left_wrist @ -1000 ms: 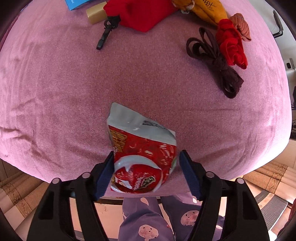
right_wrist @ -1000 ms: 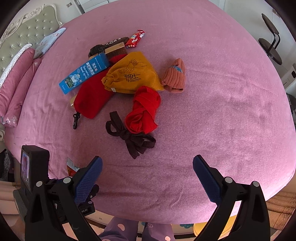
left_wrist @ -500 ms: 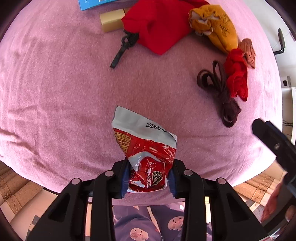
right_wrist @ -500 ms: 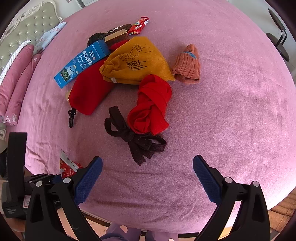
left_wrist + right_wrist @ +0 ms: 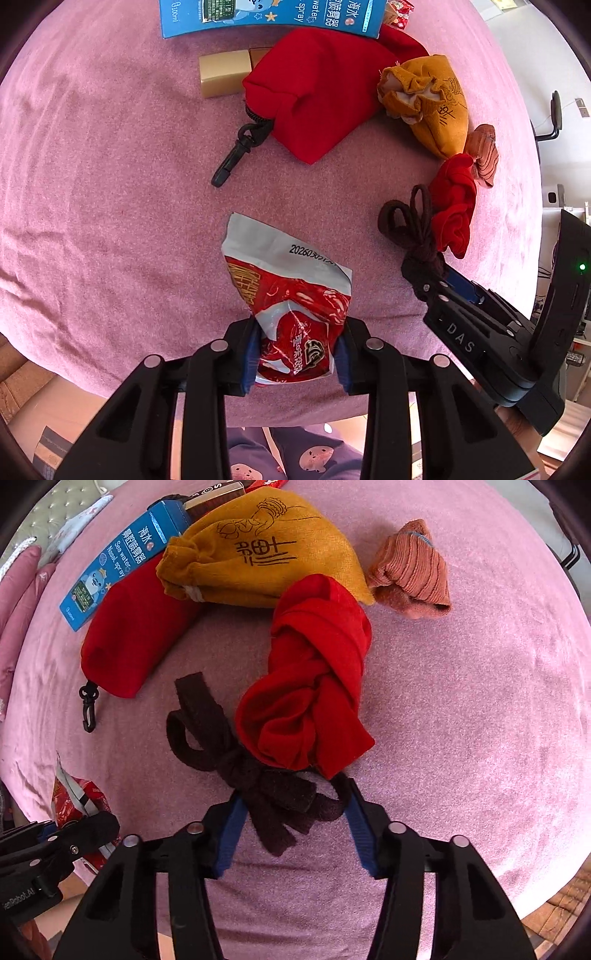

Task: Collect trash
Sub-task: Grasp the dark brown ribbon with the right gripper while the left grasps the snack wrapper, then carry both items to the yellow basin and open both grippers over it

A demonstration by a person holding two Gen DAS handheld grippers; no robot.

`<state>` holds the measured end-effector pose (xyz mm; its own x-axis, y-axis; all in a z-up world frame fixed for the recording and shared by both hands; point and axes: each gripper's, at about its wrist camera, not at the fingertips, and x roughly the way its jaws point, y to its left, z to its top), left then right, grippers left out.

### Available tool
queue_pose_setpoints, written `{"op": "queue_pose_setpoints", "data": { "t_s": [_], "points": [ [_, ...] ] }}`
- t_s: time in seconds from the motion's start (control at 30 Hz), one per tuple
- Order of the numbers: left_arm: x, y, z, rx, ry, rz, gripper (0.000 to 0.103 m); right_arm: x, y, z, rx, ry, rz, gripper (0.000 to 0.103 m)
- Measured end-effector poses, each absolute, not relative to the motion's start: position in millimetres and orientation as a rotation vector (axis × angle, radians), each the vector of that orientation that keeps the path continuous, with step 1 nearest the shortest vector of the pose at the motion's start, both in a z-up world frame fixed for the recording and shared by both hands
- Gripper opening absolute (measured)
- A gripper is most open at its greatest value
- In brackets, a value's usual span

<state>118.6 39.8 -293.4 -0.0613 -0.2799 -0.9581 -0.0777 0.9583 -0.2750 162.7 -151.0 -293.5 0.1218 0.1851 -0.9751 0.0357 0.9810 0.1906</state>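
Observation:
A crumpled red and white snack wrapper [image 5: 288,266] hangs over the front edge of the pink bed, with my left gripper [image 5: 295,332] shut on its lower end. The same wrapper [image 5: 74,794] shows at the left edge of the right wrist view. My right gripper [image 5: 291,801] points down at a dark brown knotted strap [image 5: 207,731]. Its jaws are closing, and the blue pads [image 5: 232,827] touch the knot and the loop on either side. From the left wrist view the right gripper [image 5: 443,288] sits on the strap's [image 5: 410,221] near end.
On the pink bed cover [image 5: 480,701] lie a twisted red cloth [image 5: 314,672], a yellow drawstring bag [image 5: 258,554], an orange sock [image 5: 410,576], a red pouch with a black clip [image 5: 321,85], a blue nasal spray box [image 5: 110,576] and a tan box [image 5: 221,72]. Patterned trousers [image 5: 295,454] stand below the edge.
My right gripper came down over the brown strap and its wide jaws closed in on it. My left gripper, which closed on the wrapper a second ago, lifted it further over the bed.

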Motion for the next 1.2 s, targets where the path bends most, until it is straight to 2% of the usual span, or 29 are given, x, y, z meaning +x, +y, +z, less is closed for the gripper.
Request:
{"op": "queue_pose_setpoints", "data": {
  "t_s": [0.1,0.2,0.23,0.53,0.77,1.03,1.2],
  "points": [
    [114.7,44.0,-286.4,-0.271,1.636,-0.176,0.033,157.3,-158.9,-286.5,0.234,1.461,0.131,0.021],
    [115.4,37.8,-278.6,-0.254,1.638,-0.193,0.033,146.9,-168.2,-276.4,0.286,1.459,0.154,0.018],
    [115.7,35.4,-275.2,-0.243,1.638,-0.203,0.033,142.6,-171.3,-272.1,0.307,1.458,0.165,0.011],
    [127.6,-15.9,-254.3,-0.134,1.646,-0.34,0.033,97.0,-216.6,-231.2,0.478,1.39,0.099,0.011],
    [120.0,-94.5,-231.7,0.037,1.625,-0.551,0.033,49.9,-267.3,-204.8,0.591,1.282,-0.072,0.011],
    [85.3,-192.9,-212.7,0.239,1.606,-0.819,0.033,-33.6,-336.3,-190.9,0.77,1.18,-0.351,0.011],
    [34.3,-241.3,-208.2,0.389,1.592,-0.986,0.033,-102.3,-370.2,-191.8,0.9,1.116,-0.53,0.011]
  ]
}}
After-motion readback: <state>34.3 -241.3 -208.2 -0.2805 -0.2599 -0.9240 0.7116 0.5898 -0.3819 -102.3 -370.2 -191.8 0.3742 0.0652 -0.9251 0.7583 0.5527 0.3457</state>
